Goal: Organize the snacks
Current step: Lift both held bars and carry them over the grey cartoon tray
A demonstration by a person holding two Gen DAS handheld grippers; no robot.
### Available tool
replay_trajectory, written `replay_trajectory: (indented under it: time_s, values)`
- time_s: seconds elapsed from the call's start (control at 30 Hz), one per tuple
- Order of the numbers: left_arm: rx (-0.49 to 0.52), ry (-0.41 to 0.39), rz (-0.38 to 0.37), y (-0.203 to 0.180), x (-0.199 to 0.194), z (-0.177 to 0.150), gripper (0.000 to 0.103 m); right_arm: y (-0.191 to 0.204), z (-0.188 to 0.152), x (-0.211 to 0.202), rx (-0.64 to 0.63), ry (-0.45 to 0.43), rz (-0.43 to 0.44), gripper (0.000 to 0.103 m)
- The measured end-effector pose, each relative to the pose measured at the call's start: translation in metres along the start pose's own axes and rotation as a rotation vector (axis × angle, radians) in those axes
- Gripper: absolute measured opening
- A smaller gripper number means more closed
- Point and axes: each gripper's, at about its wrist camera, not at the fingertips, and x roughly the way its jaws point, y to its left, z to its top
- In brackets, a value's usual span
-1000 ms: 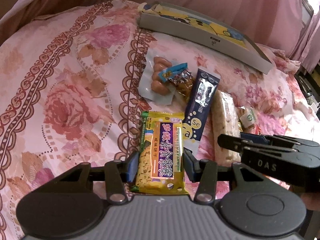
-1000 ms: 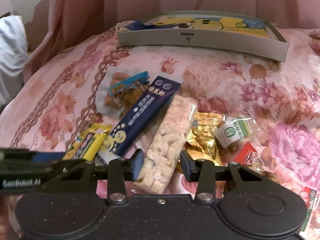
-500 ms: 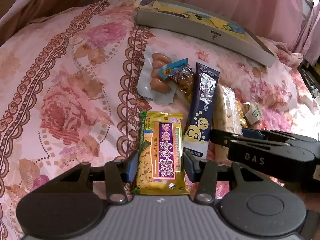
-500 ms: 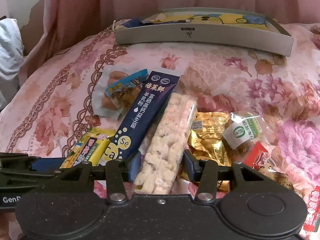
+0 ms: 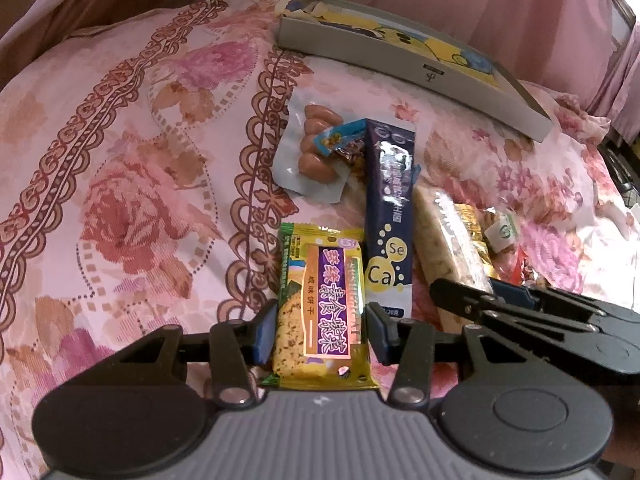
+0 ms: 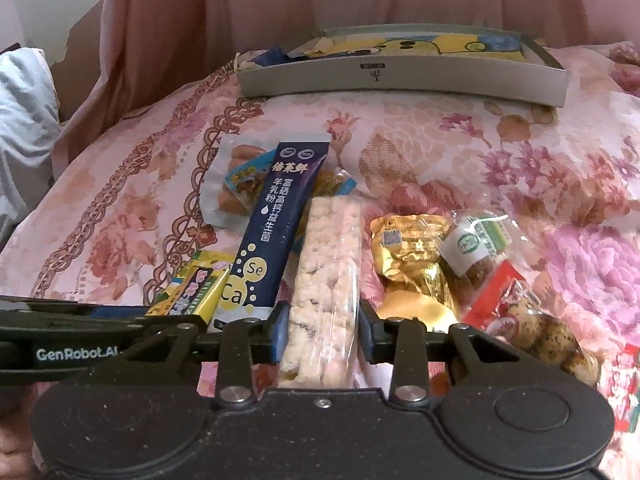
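Snacks lie in a row on the floral bedspread. My left gripper [image 5: 322, 334] has its jaws shut on a yellow and purple biscuit pack [image 5: 320, 304], also in the right wrist view [image 6: 192, 290]. My right gripper [image 6: 320, 332] is shut on a clear pack of pale rice crackers [image 6: 324, 280], also seen from the left wrist [image 5: 444, 248]. Between them lies a dark blue "Se Ca" milk powder stick [image 5: 390, 216], also in the right wrist view [image 6: 272, 224]. A grey box with a yellow cartoon lining [image 6: 400, 76] sits at the back of the bed.
A clear pouch of small sausages [image 5: 316, 156] and a blue-topped snack [image 5: 340, 140] lie behind the stick. A gold foil pack [image 6: 412, 256], a green-labelled pack [image 6: 476, 240] and a red pack of speckled eggs [image 6: 532, 320] lie to the right. Pink curtains hang behind.
Both grippers have closed in a little on their packs and dropped lower toward the bed, so the snacks look nearer. The snacks have not shifted on the bedspread.
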Motion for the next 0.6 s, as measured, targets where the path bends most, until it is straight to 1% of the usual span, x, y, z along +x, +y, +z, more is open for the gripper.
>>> replay_trajectory:
  time_s: [0.33,0.6]
  values:
    - [-0.051,-0.01,-0.013,-0.007,-0.016,-0.008,0.05,-0.012,-0.014,-0.026,0.031,-0.019,0.027,0.035]
    - [-0.055,-0.051,-0.003,-0.016,-0.028,-0.012,0.05,-0.021,-0.03,-0.046,0.048,-0.029,0.026,0.035]
